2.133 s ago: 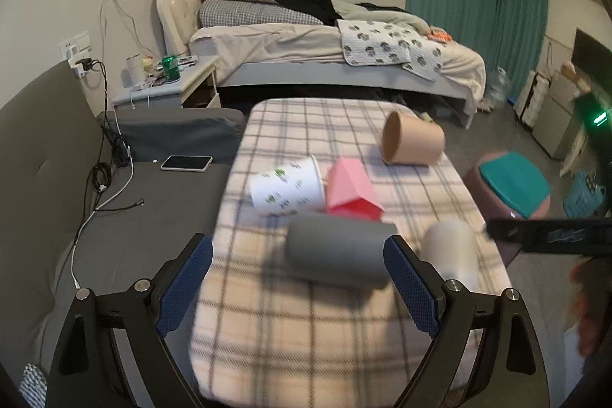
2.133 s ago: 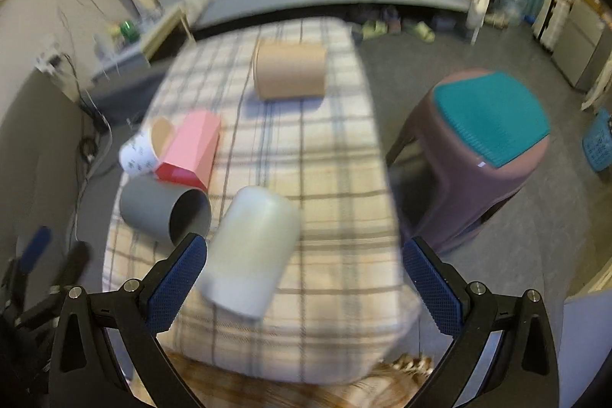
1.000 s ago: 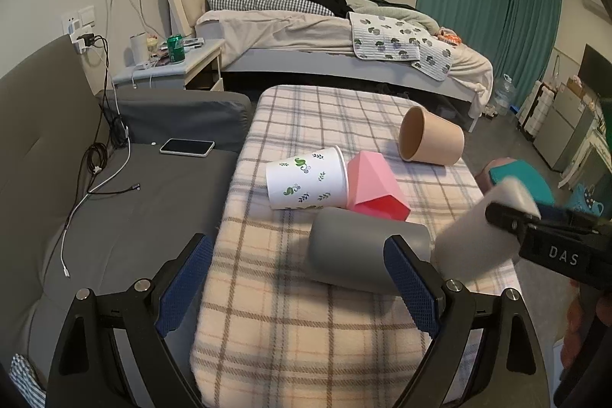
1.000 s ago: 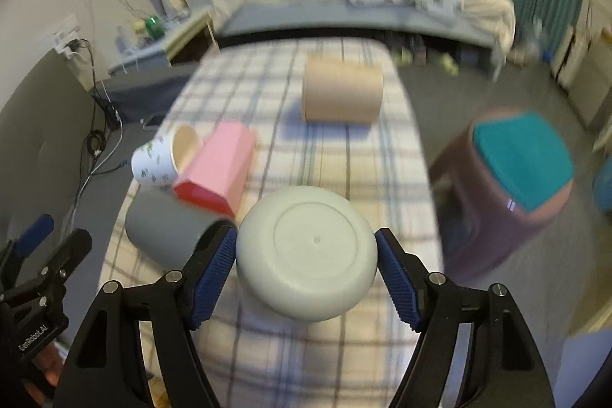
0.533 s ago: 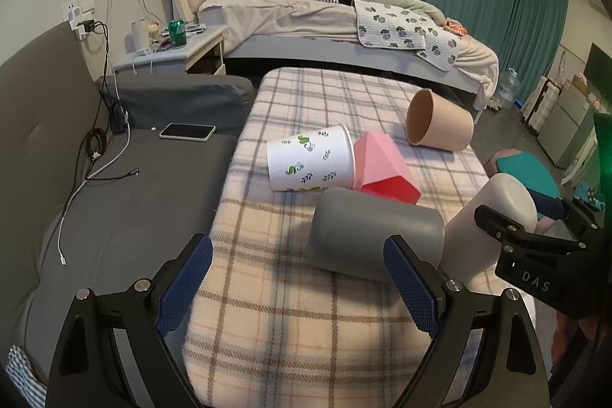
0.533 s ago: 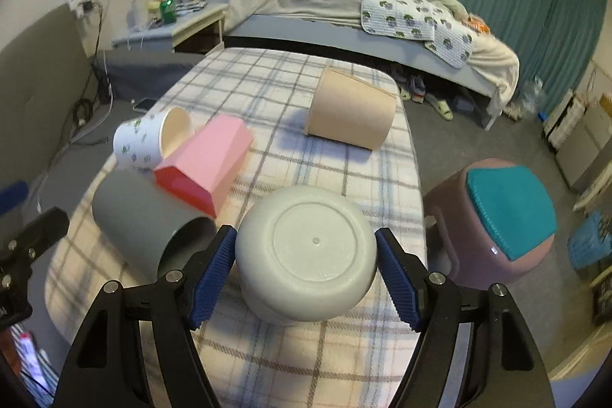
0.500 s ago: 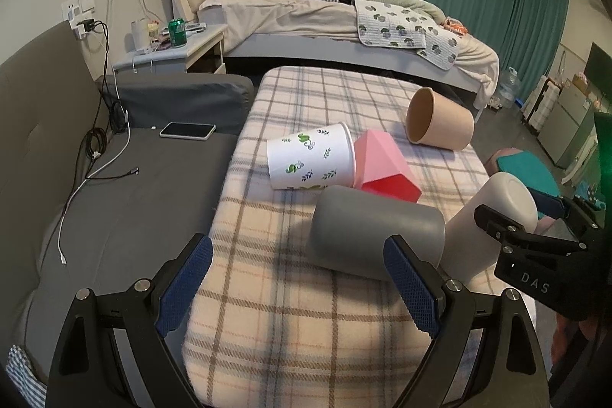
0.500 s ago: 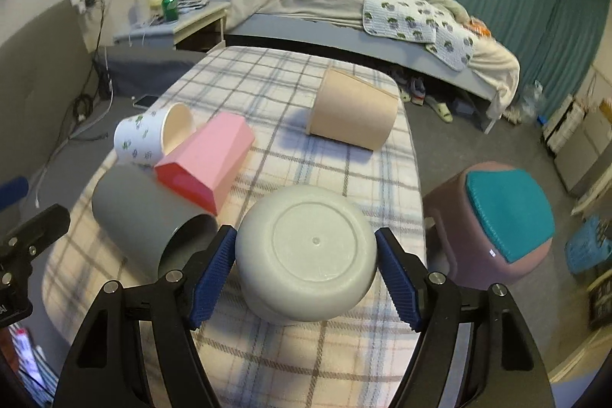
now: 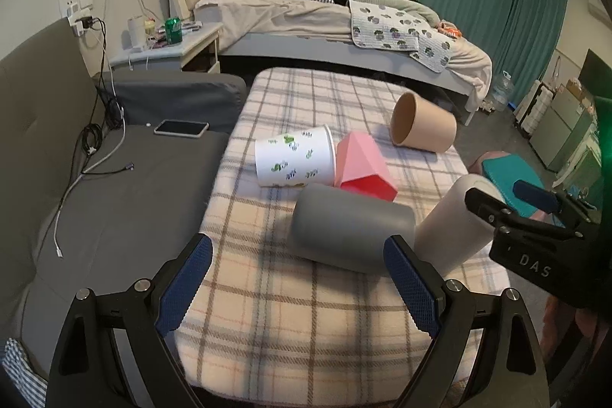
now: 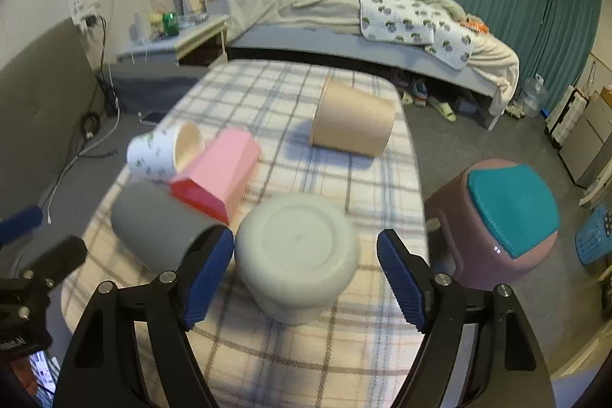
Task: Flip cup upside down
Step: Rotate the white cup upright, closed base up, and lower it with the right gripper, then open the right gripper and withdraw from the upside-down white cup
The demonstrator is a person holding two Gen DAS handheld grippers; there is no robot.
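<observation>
white cup (image 10: 296, 251) now base-up on blanket (image 10: 290, 102) | right gripper (image 10: 305, 268) fingers parted

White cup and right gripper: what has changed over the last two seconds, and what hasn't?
The white cup, which lay on its side on the plaid blanket, was grasped by the right gripper, lifted, turned and set down base-up. The gripper has now opened and let it go. The grey cup, pink box, printed paper cup and brown cup stayed put; the left gripper remains open.

Grey cup (image 10: 157, 228) crowds white cup (image 10: 296, 255) left; right side free.
</observation>
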